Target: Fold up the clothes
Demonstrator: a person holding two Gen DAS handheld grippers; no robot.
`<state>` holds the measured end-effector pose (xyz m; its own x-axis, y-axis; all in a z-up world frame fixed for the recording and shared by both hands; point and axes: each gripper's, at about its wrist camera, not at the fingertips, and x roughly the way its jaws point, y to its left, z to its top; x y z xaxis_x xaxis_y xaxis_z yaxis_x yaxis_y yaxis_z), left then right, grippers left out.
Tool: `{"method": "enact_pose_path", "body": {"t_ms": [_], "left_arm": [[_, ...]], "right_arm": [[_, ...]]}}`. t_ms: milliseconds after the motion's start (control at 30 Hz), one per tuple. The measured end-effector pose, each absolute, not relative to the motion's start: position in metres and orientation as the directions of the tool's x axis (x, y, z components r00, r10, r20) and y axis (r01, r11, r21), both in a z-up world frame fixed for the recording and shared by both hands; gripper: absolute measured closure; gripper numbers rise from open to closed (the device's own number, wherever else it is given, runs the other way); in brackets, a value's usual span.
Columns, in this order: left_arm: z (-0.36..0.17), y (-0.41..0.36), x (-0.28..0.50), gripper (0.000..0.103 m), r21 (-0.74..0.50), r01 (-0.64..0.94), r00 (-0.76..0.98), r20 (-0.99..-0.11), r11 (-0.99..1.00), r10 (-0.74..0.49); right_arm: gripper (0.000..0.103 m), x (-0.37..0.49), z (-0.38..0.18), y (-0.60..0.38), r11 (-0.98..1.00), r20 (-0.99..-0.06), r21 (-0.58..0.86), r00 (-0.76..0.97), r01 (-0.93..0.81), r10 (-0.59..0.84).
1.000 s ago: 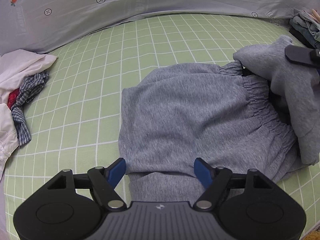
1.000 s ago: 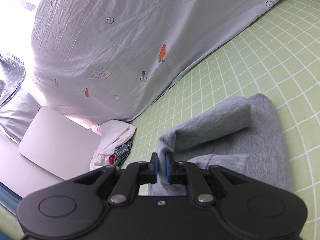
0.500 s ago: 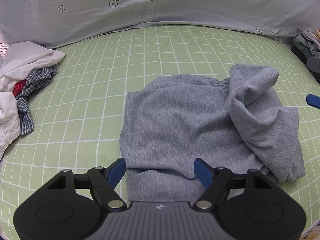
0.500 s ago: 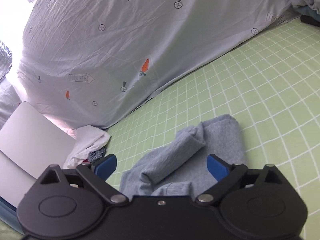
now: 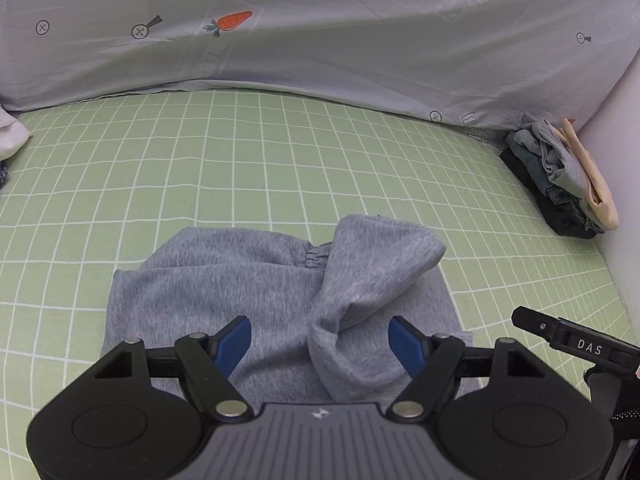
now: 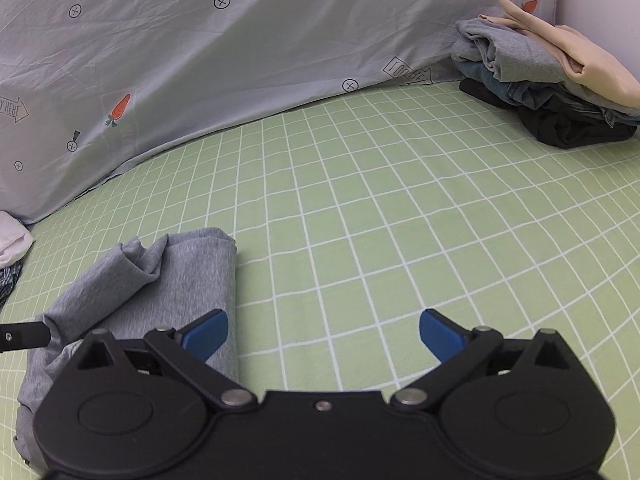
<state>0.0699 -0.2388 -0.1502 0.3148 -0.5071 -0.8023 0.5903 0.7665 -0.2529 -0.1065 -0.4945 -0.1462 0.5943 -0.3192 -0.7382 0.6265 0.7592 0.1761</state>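
Grey sweatpants [image 5: 256, 292] near folded stack [image 5: 560, 184]

Green checked sheet [image 5: 280, 152] covers bed. Grey carrot-print cloth [image 5: 320, 40] hangs behind. Stack of folded clothes [image 6: 552, 80] in far right corner. White garment [image 6: 10, 240] at left edge.

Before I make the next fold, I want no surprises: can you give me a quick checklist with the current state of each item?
1. Left claw open, holding nothing: ok.
2. Right claw open, clear of cloth: ok.
3. Grey garment lying flat: not ok, a folded-over flap bunches up on its right side.
4. Green checked sheet free beside the garment: ok.
5. Folded stack well apart: ok.
6. Garment's near edge: cannot tell, hidden by the claws.
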Motion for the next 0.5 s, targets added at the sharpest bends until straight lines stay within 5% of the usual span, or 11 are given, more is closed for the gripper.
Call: {"method": "enact_pose_path", "body": {"t_ms": [67,100,133,167,500], "left_arm": [[-0.155,-0.241,0.072,0.038,-0.266,0.593,0.300,-0.803,0.760,-0.515],[-0.158,-0.243,0.073,0.054,-0.273,0.594,0.292,-0.803,0.757,-0.519],[-0.160,-0.244,0.075,0.085,-0.279,0.595,0.285,-0.804,0.754,-0.523],[-0.163,-0.245,0.076,0.093,-0.286,0.596,0.277,-0.804,0.750,-0.526],[-0.120,-0.193,0.083,0.094,-0.444,0.507,0.322,-0.698,0.739,-0.640]], "right_arm": [[0.000,-0.103,-0.147,-0.497,0.755,-0.739,0.179,0.593,0.630,-0.320],[0.000,-0.102,-0.148,-0.497,0.753,-0.741,0.183,0.592,0.632,-0.316],[0.000,-0.101,-0.149,-0.498,0.752,-0.744,0.188,0.592,0.632,-0.311],[0.000,-0.100,-0.150,-0.498,0.750,-0.745,0.193,0.592,0.632,-0.307],[0.000,-0.089,-0.157,-0.480,0.769,-0.767,0.184,0.579,0.612,-0.277]]}}
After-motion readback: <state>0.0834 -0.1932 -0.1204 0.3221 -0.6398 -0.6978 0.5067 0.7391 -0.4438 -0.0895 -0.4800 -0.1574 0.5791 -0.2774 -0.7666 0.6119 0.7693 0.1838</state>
